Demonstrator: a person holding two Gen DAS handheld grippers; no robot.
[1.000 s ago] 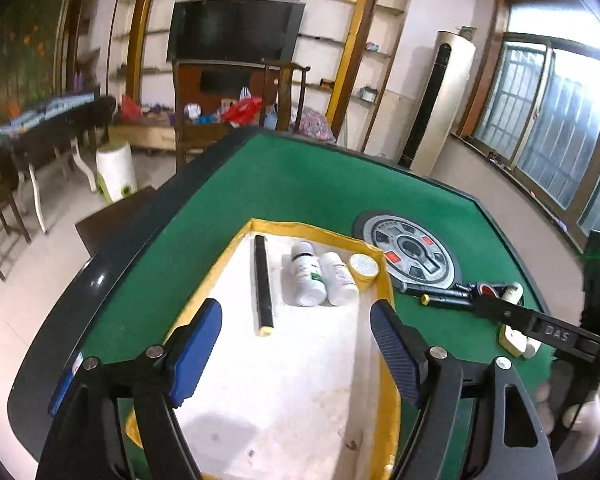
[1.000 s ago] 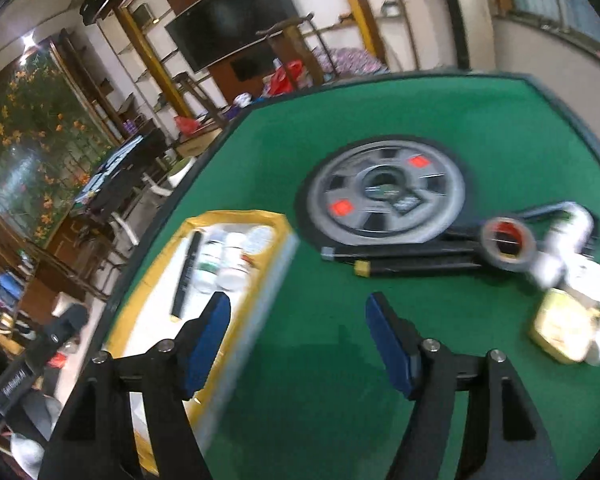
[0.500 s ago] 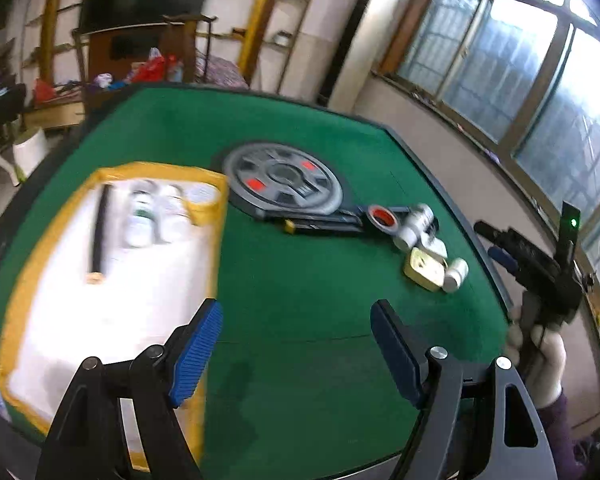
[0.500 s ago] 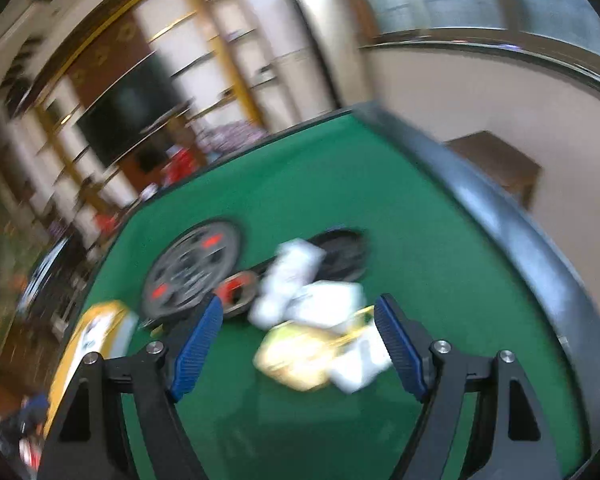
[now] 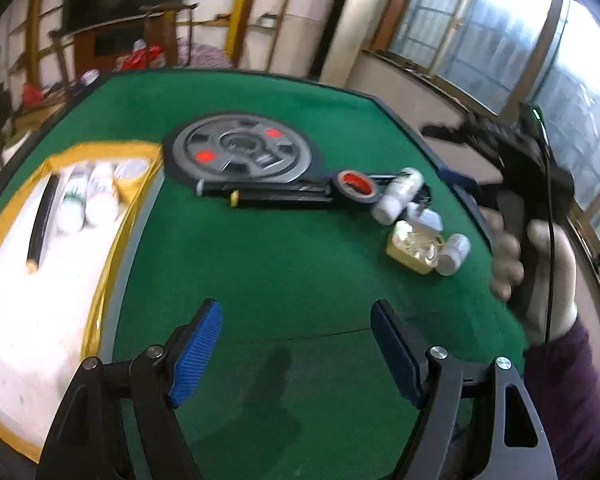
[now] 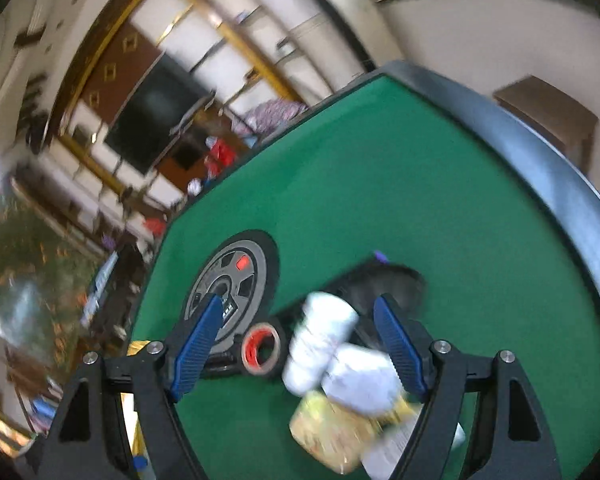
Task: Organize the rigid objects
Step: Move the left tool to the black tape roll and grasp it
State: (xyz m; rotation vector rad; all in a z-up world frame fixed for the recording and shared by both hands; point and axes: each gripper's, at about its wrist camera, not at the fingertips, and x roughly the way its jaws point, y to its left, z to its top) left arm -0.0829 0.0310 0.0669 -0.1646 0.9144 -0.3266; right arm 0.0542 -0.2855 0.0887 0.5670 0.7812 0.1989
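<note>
Centrally, a white bottle (image 6: 320, 340) lay on the green bench (image 6: 400, 184), touching a white adapter (image 6: 362, 380) and a yellow tin (image 6: 332, 436). Beside the bottle sat a red-cored tape roll (image 6: 261, 349). The right tool (image 6: 300, 344) was spread around the bottle, gripping nothing. The left tool (image 5: 296, 350) was spread over bare felt, well short of the bottle.

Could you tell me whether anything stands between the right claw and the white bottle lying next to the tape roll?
Nothing visible does. The right claw hangs open above the white bottle, which shows between its fingers with only air before it. The tape roll lies to one side, a white box and yellow tin nearer.
</note>
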